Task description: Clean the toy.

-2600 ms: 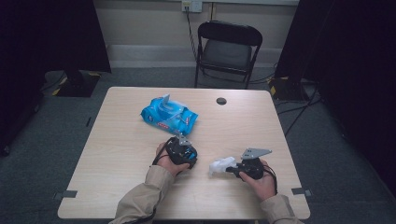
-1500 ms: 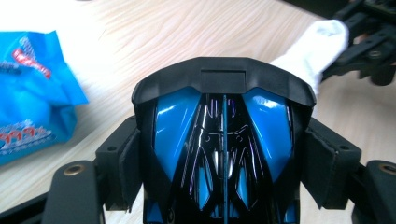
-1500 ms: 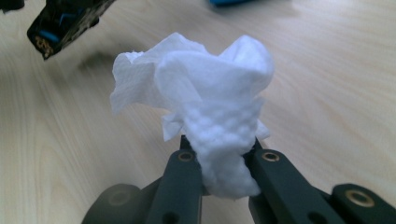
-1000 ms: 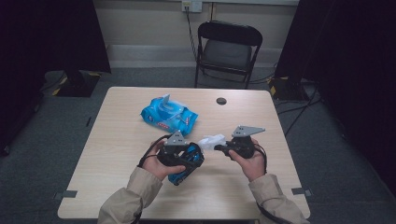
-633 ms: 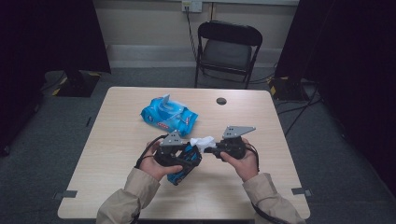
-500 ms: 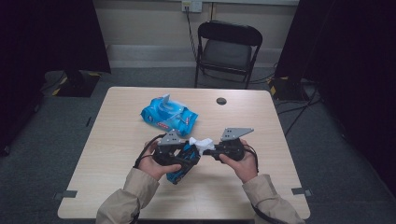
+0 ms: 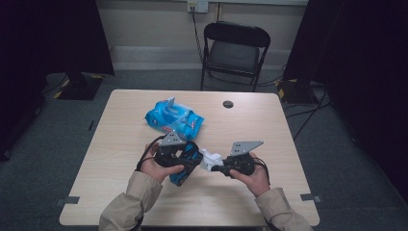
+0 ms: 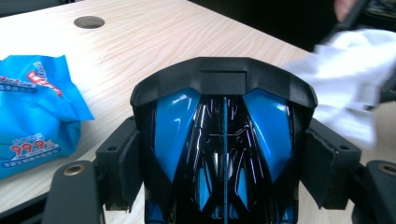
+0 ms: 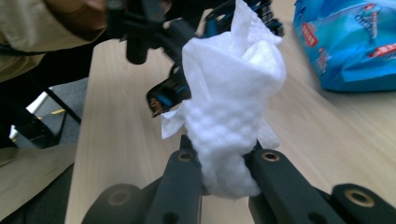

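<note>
My left gripper [image 7: 182,160] is shut on a glossy blue and black plastic device [image 7: 184,168], held just above the table. In the left gripper view the device [image 8: 224,140] sits clamped between both pads [image 8: 127,163]. My right gripper [image 7: 217,167] is shut on a crumpled white wipe [image 7: 209,159], which is right beside the device's near end. In the right gripper view the wipe [image 9: 233,93] bulges up from between the jaws, with the device [image 9: 168,93] just behind it. Whether the two touch I cannot tell.
A blue pack of wet wipes [image 7: 174,118] lies on the wooden table [image 7: 120,144] behind the hands, its flap up. A round cable hole [image 7: 228,104] is near the far edge. A black folding chair [image 7: 235,48] stands beyond the table.
Since the earliest frame both hands have drawn together, and the wipe has come up against the device's end. Over the last second little has moved.
</note>
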Demonstrator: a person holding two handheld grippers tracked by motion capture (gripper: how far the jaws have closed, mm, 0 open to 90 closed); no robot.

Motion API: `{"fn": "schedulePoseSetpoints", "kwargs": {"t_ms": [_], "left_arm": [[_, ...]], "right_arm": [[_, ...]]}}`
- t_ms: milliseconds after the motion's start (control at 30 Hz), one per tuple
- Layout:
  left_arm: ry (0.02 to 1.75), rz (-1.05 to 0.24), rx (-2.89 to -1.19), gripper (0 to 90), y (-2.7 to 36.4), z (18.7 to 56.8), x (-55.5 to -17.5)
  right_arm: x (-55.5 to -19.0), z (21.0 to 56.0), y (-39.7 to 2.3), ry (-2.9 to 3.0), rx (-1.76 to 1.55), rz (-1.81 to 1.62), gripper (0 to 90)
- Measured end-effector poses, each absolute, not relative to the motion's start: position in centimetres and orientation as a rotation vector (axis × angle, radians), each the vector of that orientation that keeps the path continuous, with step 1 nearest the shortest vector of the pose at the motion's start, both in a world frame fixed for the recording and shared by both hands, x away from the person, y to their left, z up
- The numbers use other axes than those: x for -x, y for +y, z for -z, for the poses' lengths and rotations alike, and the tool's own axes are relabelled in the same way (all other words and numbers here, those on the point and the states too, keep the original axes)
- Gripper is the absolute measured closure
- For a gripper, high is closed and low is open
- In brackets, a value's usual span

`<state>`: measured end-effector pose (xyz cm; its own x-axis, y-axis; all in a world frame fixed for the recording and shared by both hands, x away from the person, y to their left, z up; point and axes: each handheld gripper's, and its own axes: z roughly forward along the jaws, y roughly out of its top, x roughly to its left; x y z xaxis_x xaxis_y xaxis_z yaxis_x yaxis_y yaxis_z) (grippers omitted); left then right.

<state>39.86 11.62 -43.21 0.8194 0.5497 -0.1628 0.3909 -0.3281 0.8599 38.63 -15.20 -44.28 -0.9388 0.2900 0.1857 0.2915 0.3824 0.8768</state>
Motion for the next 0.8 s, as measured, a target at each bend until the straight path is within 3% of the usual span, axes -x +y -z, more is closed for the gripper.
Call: {"fn": "schedulePoseSetpoints", "kwargs": {"t_ms": [433,800], "left_arm": [[0.673,-0.175,-1.961,25.4,10.9,43.0,-39.4],[0.611,-0.167,-1.989,25.4,9.2,43.1,-38.9]], "right_arm": [[-40.1,43.2,-19.1,-2.623,0.78,1.749,85.1],[-41.6,41.2,-16.7,-2.619,0.741,1.784,85.1]]}}
